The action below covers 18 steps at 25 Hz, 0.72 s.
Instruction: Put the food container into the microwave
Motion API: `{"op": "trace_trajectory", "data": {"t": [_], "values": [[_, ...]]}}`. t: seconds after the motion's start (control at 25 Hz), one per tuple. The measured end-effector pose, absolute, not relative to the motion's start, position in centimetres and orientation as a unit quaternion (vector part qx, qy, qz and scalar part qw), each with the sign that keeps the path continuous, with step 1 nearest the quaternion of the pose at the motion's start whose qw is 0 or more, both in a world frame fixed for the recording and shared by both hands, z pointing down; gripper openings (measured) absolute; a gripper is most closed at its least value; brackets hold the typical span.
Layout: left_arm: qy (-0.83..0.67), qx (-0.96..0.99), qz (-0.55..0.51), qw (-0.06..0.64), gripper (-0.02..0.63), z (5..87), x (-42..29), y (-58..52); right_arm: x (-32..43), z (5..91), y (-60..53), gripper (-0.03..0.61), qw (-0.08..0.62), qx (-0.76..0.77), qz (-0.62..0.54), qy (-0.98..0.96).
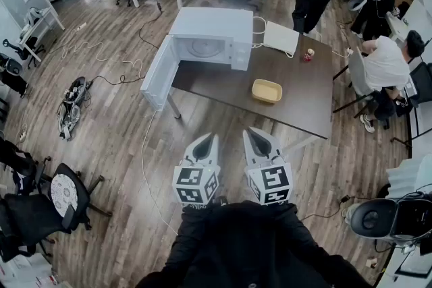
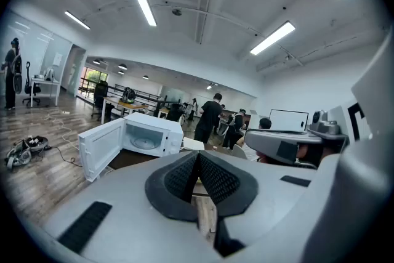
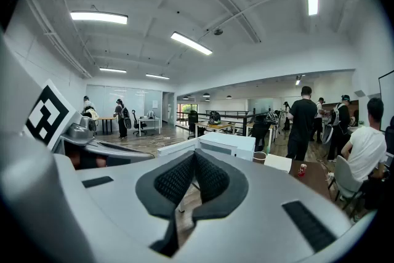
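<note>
A shallow yellow food container [image 1: 266, 90] sits on the dark brown table [image 1: 304, 101], near its front edge. Behind it to the left stands a white microwave [image 1: 204, 39] with its door [image 1: 157, 73] swung fully open and the glass turntable showing inside. My left gripper [image 1: 210, 138] and right gripper [image 1: 252, 134] hang side by side above the floor, short of the table, both shut with nothing held. In the left gripper view the open microwave [image 2: 146, 137] lies beyond the gripper [image 2: 197, 159]. In the right gripper view the microwave [image 3: 220, 146] lies beyond the gripper [image 3: 194, 158].
A white flat box [image 1: 281, 37] and a small red can [image 1: 310, 54] rest on the table's far end. People [image 1: 387, 65] sit and stand at the right. A black office chair [image 1: 61, 197] stands lower left, and cables [image 1: 73, 100] trail over the wooden floor.
</note>
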State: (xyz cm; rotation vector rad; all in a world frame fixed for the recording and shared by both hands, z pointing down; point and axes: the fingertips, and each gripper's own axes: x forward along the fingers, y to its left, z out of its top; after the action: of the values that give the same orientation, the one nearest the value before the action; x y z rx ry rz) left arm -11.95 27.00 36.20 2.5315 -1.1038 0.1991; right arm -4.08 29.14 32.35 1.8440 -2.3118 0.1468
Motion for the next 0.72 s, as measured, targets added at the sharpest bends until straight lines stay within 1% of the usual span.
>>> {"op": "trace_trajectory", "data": {"t": [0.36, 0.72], "values": [[-0.378, 0.903, 0.076, 0.188, 0.034, 37.4, -12.7, 25.5, -5.0, 33.6, 27.5, 0.025, 0.084, 0.631, 0.064, -0.769], [-0.367, 0.903, 0.092, 0.205, 0.034, 39.5, -14.3, 25.0, -7.0, 36.3, 27.1, 0.025, 0.107, 0.626, 0.088, -0.768]]}}
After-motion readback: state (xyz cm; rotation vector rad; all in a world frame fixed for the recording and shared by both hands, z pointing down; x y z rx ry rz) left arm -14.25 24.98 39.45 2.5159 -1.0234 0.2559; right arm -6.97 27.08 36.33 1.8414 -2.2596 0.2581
